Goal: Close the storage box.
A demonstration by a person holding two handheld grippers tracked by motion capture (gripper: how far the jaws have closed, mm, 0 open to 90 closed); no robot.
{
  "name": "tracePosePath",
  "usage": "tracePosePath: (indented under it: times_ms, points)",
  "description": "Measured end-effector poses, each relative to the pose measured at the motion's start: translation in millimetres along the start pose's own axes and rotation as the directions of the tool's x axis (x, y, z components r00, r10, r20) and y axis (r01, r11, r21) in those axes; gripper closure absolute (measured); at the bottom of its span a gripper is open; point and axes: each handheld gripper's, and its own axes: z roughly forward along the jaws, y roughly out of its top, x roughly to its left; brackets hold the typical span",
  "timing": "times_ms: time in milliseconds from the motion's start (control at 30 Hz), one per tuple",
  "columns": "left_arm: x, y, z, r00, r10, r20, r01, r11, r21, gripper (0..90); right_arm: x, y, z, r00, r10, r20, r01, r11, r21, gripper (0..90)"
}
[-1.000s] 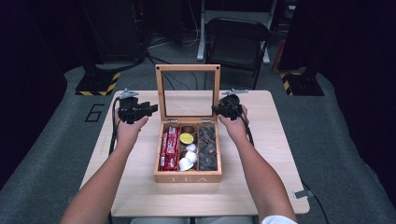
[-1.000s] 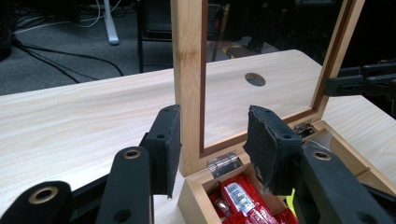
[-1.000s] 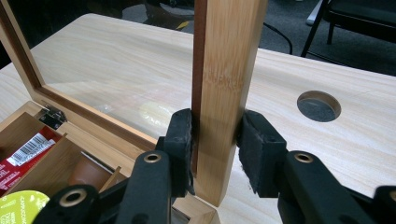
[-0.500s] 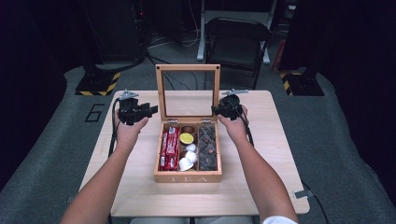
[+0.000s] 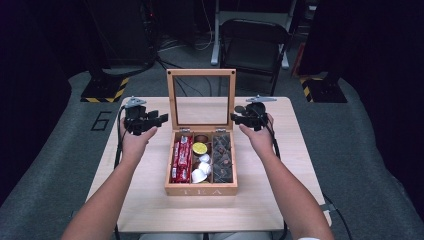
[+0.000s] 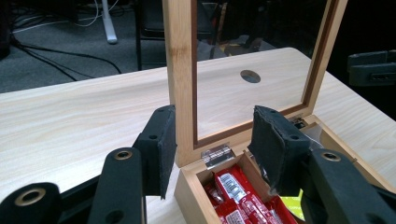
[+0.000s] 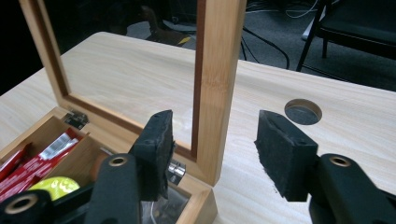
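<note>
Tea box [image 5: 201,189] sits mid-table with its glass lid [image 5: 201,98] standing upright at the back, and going left to right, the left gripper [image 6: 212,147] straddles the lid's left post, jaws just opening, the post between the pads with a gap showing on the far side. Across on the other edge the right gripper [image 7: 215,149] has the right post between jaws that have just been opening too, both pads clear of the wood; each hand flanks its own upright, lid's long axis vertical between them

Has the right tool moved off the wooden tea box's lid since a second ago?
Yes. The right tool, jaws just opening, has edged slightly outward from the upright glass-paned lid; lid unmoved.
</note>
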Motion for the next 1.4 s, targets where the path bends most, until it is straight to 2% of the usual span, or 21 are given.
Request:
tracePosePath:
  times_ms: [133, 233, 400, 600, 767, 900, 1100, 1267, 1400]
  points:
    - [1.3, -2.7, -3.4, 1.0, 0.003, 0.002, -0.003, 1.0, 0.007, 49.1, 3.2, -2.2, -7.7, 0.9997, -0.009, -0.024, 0.009, 1.0, -0.01, 44.1]
    - [2.2, -4.9, -6.2, 1.0, 0.007, 0.004, -0.007, 0.9999, 0.008, 48.8, 7.0, -5.1, -10.8, 0.9987, -0.036, -0.037, 0.036, 0.999, -0.01, 42.9]
    - [0.9, -6.4, -10.7, 0.9998, 0.019, 0.004, -0.019, 0.9998, 0.012, 48.7, 17.1, -9.1, -14.5, 0.9962, -0.076, -0.043, 0.075, 0.997, -0.013, 40.9]
    - [-4.2, -9.8, -14.1, 0.9991, 0.036, 0.022, -0.036, 0.9991, 0.021, 48.4, 30.4, -10.2, -15.3, 0.993, -0.096, -0.069, 0.094, 0.995, -0.031, 37.8]
    - [-9.0, -10.3, -16.9, 0.9983, 0.044, 0.039, -0.044, 0.9988, 0.022, 48.2, 40.9, -13.6, -12.0, 0.9887, -0.113, -0.098, 0.111, 0.993, -0.029, 38.3]
    - [-13.4, -13.2, -18.4, 0.9978, 0.031, 0.058, -0.032, 0.9994, 0.011, 48.1, 47.5, -17.1, -7.2, 0.9842, -0.135, -0.115, 0.134, 0.991, -0.017, 38.6]
    - [-12.7, -16.3, -18.7, 0.9978, 0.03, 0.059, -0.031, 0.9993, 0.019, 48.2, 54.9, -19.2, -1.0, 0.9819, -0.131, -0.136, 0.133, 0.991, 0.003, 39.0]
    - [-11.4, -18.4, -20.1, 0.9983, 0.016, 0.057, -0.017, 0.9998, 0.014, 48.2, 61.0, -21.1, 5.8, 0.9752, -0.163, -0.15, 0.167, 0.986, 0.014, 39.4]
    - [-9.5, -20.4, -20.7, 0.9985, 0.015, 0.054, -0.016, 0.9997, 0.02, 48.3, 64.6, -22.9, 10.9, 0.9729, -0.163, -0.164, 0.17, 0.985, 0.03, 40.1]
